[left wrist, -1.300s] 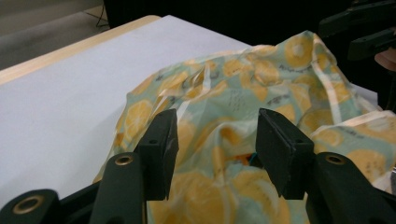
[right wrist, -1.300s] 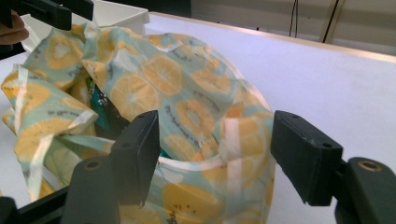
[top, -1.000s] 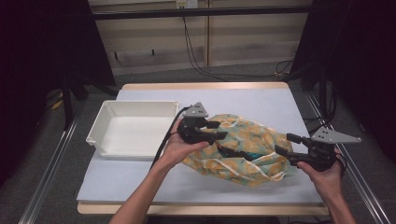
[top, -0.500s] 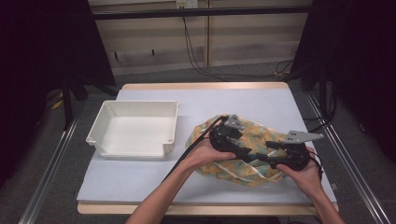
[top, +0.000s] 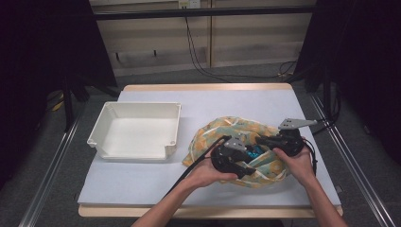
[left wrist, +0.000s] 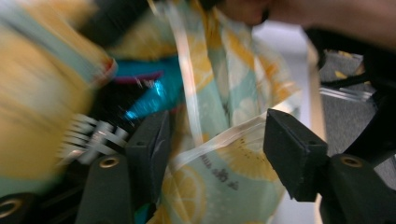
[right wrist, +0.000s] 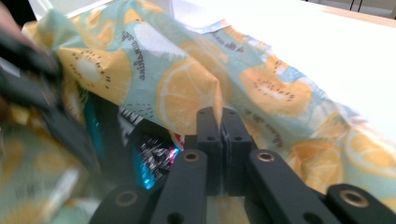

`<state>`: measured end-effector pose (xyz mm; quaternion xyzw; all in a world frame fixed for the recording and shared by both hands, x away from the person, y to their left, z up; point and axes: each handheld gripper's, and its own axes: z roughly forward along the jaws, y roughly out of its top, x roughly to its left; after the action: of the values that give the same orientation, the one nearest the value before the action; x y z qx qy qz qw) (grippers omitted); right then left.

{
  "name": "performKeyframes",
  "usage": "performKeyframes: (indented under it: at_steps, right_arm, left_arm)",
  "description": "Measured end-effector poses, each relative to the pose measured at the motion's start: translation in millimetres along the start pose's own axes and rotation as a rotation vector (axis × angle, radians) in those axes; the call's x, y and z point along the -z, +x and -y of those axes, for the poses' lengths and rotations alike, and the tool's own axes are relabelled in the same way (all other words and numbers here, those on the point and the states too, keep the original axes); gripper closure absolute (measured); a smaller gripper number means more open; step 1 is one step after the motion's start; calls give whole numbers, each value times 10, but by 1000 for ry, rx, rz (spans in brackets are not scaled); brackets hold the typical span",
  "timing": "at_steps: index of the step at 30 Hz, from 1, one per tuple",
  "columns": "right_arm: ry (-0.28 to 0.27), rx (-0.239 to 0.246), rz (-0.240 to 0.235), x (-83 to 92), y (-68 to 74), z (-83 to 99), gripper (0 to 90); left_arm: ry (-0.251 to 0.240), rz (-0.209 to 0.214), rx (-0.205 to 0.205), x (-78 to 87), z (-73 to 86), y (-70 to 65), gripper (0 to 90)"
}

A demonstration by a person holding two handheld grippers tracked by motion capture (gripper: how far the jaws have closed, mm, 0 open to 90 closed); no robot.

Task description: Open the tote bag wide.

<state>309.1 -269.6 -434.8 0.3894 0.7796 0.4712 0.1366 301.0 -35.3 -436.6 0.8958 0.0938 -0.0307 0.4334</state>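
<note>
A cloth drawstring bag (top: 236, 130) printed with orange and kiwi slices lies on the right half of the table, its mouth pulled open toward the person. Inside it lies a shiny blue packet (top: 255, 151), seen in the left gripper view as the blue packet (left wrist: 154, 88). My left gripper (left wrist: 219, 140) is open at the bag's mouth, a cream drawstring (left wrist: 187, 93) and fabric between its jaws. From above, the left gripper (top: 239, 165) is at the bag's front edge. My right gripper (right wrist: 222, 126) is shut on the bag's rim (right wrist: 187, 93), holding the bag's right side up where the right gripper (top: 265, 141) is seen from above.
A white rectangular tray (top: 101, 130) stands empty on the left of the white table mat (top: 142, 175). Black cables trail from both grippers across the front of the table. Metal rails run along both sides of the table.
My left gripper has swung from the bag's left top to its front edge. My right gripper has drawn leftward with the rim, bunching the bag and opening its mouth.
</note>
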Motion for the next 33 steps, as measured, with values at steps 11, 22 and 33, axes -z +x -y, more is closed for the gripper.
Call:
performKeyframes:
  at_steps: [11,22,33]
  right_arm:
    - [-2,-29,27,-180,-344,-225,900]
    - [-5,-90,71,-421,-678,-273,900]
    - [29,-116,117,-568,-788,-217,890]
  left_arm:
    - [76,24,1,-255,76,-91,793]
    - [116,97,-91,-354,135,-302,892]
    - [101,113,-76,-331,166,-328,883]
